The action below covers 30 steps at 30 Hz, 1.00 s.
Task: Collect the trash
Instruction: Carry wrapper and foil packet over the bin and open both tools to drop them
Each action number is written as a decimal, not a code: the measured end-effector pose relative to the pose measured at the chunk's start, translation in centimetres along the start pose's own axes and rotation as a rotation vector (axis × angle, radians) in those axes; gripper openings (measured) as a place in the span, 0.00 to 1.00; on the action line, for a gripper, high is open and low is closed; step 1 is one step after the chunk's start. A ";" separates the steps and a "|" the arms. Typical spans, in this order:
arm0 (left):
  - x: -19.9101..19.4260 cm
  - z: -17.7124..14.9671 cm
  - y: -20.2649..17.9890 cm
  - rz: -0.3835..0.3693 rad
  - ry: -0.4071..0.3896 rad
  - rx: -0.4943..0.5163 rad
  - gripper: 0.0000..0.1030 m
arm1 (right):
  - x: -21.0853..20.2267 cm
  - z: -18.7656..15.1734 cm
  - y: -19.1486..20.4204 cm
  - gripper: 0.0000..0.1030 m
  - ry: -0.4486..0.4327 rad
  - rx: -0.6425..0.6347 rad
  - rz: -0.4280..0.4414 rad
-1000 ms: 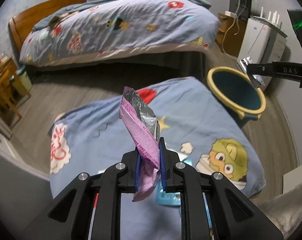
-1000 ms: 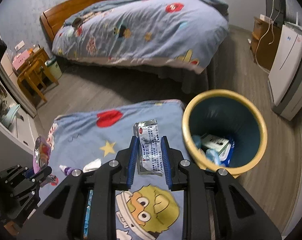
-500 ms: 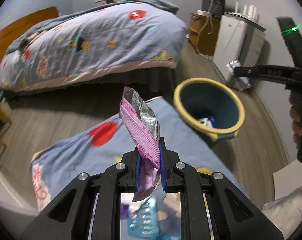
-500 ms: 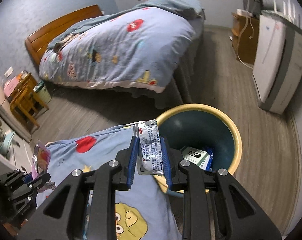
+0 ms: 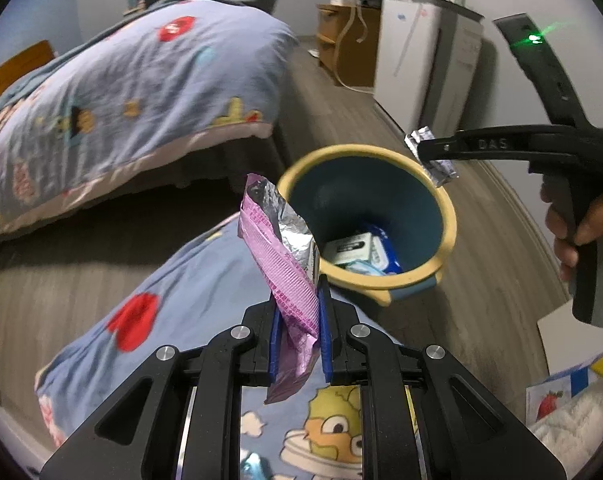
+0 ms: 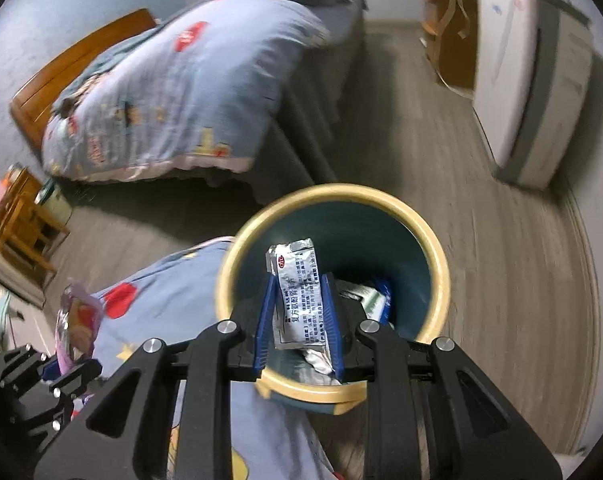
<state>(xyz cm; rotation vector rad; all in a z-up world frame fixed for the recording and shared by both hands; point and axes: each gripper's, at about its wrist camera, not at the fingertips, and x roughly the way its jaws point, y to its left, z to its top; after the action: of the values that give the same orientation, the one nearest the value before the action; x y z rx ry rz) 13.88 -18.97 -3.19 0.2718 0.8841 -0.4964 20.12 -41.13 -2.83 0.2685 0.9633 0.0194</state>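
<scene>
Left gripper clamped on a pink foil wrapper, held above the blue cartoon quilt, just short of the yellow-rimmed bin. Only from the left wrist: a hand on the right gripper's handle, sachet end poking out past the bin's far rim. Only from the right wrist: right gripper pinching a white printed sachet directly over the bin's mouth, other packets lying at the bottom.

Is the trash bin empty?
No, the round yellow-rimmed blue trash bin already holds white and blue packets at its bottom.
</scene>
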 end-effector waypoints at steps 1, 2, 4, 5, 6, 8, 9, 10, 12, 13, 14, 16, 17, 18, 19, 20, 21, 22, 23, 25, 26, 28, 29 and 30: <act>0.5 0.1 -0.3 -0.005 0.007 0.011 0.16 | 0.5 -0.2 -0.7 0.22 0.013 0.020 -0.012; 1.0 0.2 -0.6 -0.010 0.015 0.020 0.16 | 1.0 -0.4 -1.4 0.22 0.025 0.041 -0.021; 2.2 0.3 -1.1 -0.020 0.026 0.039 0.16 | 1.8 -0.8 -2.2 0.22 0.050 0.078 -0.019; 2.6 0.5 -1.3 -0.025 0.030 0.045 0.16 | 2.1 -1.0 -2.3 0.22 0.058 0.082 -0.019; 3.2 0.6 -1.6 -0.034 0.034 0.047 0.16 | 2.2 -1.0 -2.2 0.22 0.060 0.081 -0.020; 4.0 0.7 -1.8 -0.052 0.044 0.045 0.16 | 2.3 -1.1 -2.2 0.22 0.057 0.079 -0.022; 4.5 0.8 -1.9 -0.059 0.048 0.045 0.16 | 2.3 -1.0 -2.1 0.22 0.054 0.083 -0.022; 4.8 0.9 -2.0 -0.064 0.051 0.046 0.16 | 2.3 -1.0 -2.4 0.22 0.053 0.091 -0.022; 5.6 1.1 -2.4 -0.080 0.054 0.050 0.16 | 2.4 -1.0 -2.6 0.22 0.053 0.097 -0.024; 5.8 1.2 -2.4 -0.085 0.055 0.051 0.16 | 2.4 -1.1 -2.8 0.22 0.056 0.098 -0.026; 6.1 1.2 -2.5 -0.089 0.058 0.053 0.16 | 2.6 -1.0 -2.8 0.22 0.058 0.099 -0.028; 6.8 1.3 -2.8 -0.097 0.065 0.060 0.16 | 2.8 -0.9 -2.9 0.22 0.062 0.103 -0.032; 7.1 1.3 -2.9 -0.099 0.067 0.064 0.16 | 2.9 -0.8 -2.9 0.22 0.063 0.105 -0.034; 7.4 1.4 -2.9 -0.103 0.068 0.069 0.16 | 3.0 -0.8 -3.0 0.22 0.063 0.109 -0.036; 7.6 1.4 -3.0 -0.109 0.069 0.072 0.16 | 3.1 -0.8 -3.3 0.22 0.065 0.119 -0.041; 7.8 1.4 -3.0 -0.113 0.070 0.075 0.16 | 3.3 -0.8 -3.5 0.23 0.066 0.129 -0.044; 8.3 1.5 -3.1 -0.109 0.072 0.084 0.16 | 3.3 -0.9 -3.7 0.22 0.066 0.143 -0.046; 8.7 1.6 -3.1 -0.102 0.074 0.089 0.16 | 3.4 -1.0 -4.0 0.23 0.068 0.165 -0.045; 9.0 1.6 -3.2 -0.101 0.077 0.091 0.16 | 3.6 -0.9 -4.2 0.23 0.069 0.184 -0.039; 9.9 1.8 -3.2 -0.099 0.090 0.090 0.16 | 3.7 -0.9 -4.3 0.23 0.067 0.205 -0.031; 10.3 2.0 -3.1 -0.102 0.094 0.086 0.16 | 3.8 -0.9 -4.3 0.23 0.064 0.203 -0.037; 10.9 2.4 -2.9 -0.118 0.099 0.070 0.16 | 3.8 -0.9 -4.4 0.23 0.063 0.207 -0.045; 11.2 2.6 -2.8 -0.117 0.101 0.066 0.16 | 3.9 -1.0 -4.5 0.23 0.065 0.213 -0.042; 11.4 2.8 -2.7 -0.114 0.102 0.065 0.16 | 4.0 -1.0 -4.6 0.23 0.067 0.218 -0.040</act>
<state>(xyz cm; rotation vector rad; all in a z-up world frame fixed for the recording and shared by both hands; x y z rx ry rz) 20.46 -25.92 -10.58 0.3092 0.9878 -0.6221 21.12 -44.80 -7.67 0.4514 1.0381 -0.1139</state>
